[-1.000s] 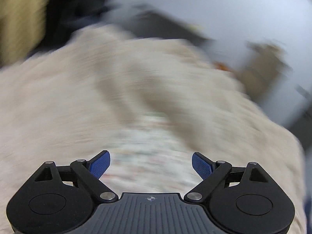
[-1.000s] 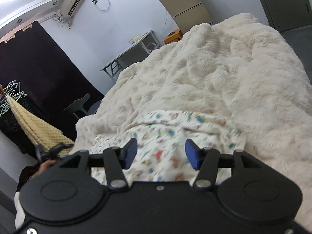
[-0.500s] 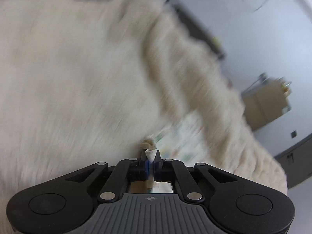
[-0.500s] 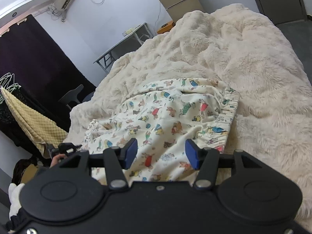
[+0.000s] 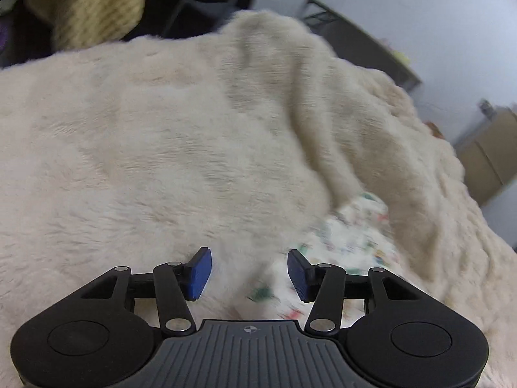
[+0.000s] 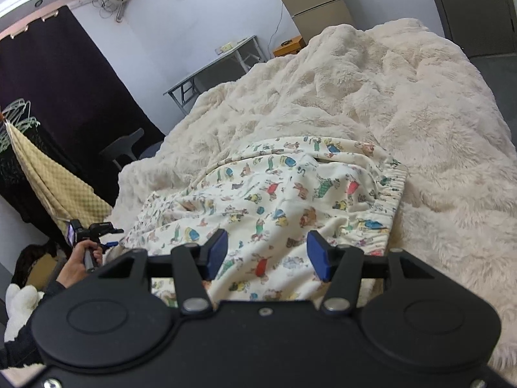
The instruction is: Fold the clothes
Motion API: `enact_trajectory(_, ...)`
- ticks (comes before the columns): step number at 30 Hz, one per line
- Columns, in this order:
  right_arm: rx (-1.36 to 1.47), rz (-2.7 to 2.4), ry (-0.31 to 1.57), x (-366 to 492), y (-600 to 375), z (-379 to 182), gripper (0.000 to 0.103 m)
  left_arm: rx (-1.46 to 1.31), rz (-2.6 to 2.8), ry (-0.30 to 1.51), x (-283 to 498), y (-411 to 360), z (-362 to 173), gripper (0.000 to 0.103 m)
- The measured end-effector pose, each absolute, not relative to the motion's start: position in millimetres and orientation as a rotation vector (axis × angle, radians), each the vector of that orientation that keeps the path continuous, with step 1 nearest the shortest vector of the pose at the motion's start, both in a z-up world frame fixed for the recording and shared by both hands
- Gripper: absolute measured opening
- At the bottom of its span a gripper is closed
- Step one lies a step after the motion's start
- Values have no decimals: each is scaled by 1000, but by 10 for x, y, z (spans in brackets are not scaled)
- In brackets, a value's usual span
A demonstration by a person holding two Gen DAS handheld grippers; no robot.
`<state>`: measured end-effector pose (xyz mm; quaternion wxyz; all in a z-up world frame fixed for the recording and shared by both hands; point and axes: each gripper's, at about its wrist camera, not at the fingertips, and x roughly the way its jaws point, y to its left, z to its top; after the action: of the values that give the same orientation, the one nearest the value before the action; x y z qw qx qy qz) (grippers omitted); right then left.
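1. Blur smears much of the left wrist view: the printed pants (image 5: 352, 236) show only as a pale, speckled patch at lower right, their pattern unreadable and their near edge hidden behind the left gripper (image 5: 248, 271). Its blue pads stand wide apart and grip nothing, poised over the cream fur blanket (image 5: 161, 161). A raised fold of blanket covers the far side of the pants.

2. Right wrist view, sharp: the pants (image 6: 274, 200) lie spread on the blanket (image 6: 420, 113), elastic waistband at the right, long axis running from there toward the lower left, where the legs taper off. The bottom edge is cut off by the right gripper (image 6: 267, 252), whose jaws are wide open and empty just above the cloth.

3. At the left edge, the person's left hand (image 6: 80, 258) holds the other gripper's handle; its fingers are too small to make out.
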<state>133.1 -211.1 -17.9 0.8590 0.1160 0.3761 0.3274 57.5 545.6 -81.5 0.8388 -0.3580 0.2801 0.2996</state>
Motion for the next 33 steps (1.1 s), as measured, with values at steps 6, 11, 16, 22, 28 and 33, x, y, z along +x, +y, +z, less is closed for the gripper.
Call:
enact_trajectory(6, 60, 726, 782, 1324, -1647, 10, 55, -335, 110, 592, 1003, 4123, -24, 67)
enact_trajectory(11, -95, 719, 799, 1543, -1240, 100, 58, -83, -305, 578, 1154, 2835, 241, 68)
enact_trajectory(16, -207, 665, 770, 2015, -951, 211, 59, 134, -512, 570, 1175, 2017, 152, 68)
enact_trajectory(22, -243, 703, 775, 2725, -559, 223, 59, 312, -543, 520, 1168, 1805, -148, 66)
enact_trajectory(28, -323, 762, 867, 3376, -12, -42, 57, 447, -505, 461, 1049, 1655, -256, 44)
enact_trajectory(33, -320, 821, 1020, 3719, 319, -418, 57, 525, -492, 459, 1176, 1467, -247, 29)
